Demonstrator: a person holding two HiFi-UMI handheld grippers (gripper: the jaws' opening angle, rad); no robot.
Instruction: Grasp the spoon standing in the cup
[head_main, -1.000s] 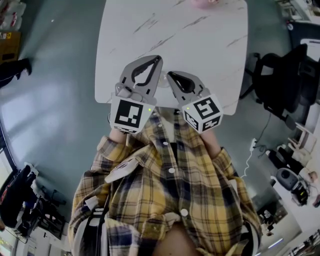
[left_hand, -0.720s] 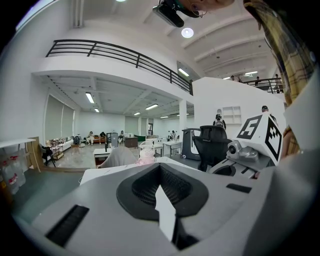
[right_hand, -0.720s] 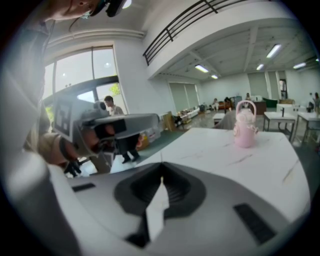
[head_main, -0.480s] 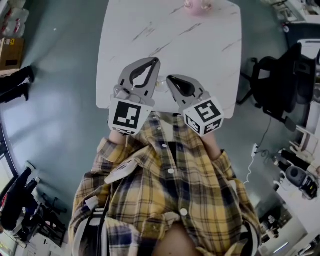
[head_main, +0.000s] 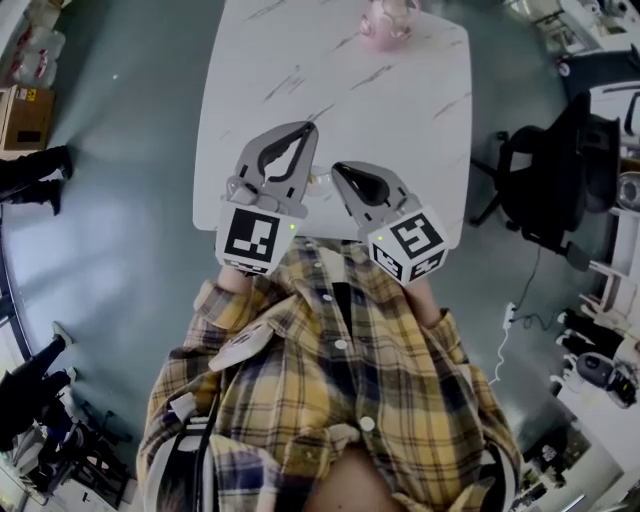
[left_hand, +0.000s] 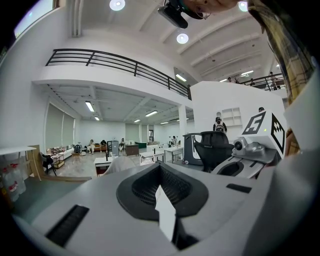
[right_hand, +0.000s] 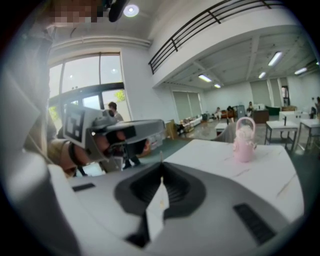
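Spoon too small to make out, its pink cup (head_main: 386, 24) stands at the bench's (head_main: 290, 95) far edge while my left gripper (head_main: 311, 127) and right gripper (head_main: 338, 169) hover at the near edge, fingers clenched empty, so I reckon the approach comes first: reach forward, then spread them.
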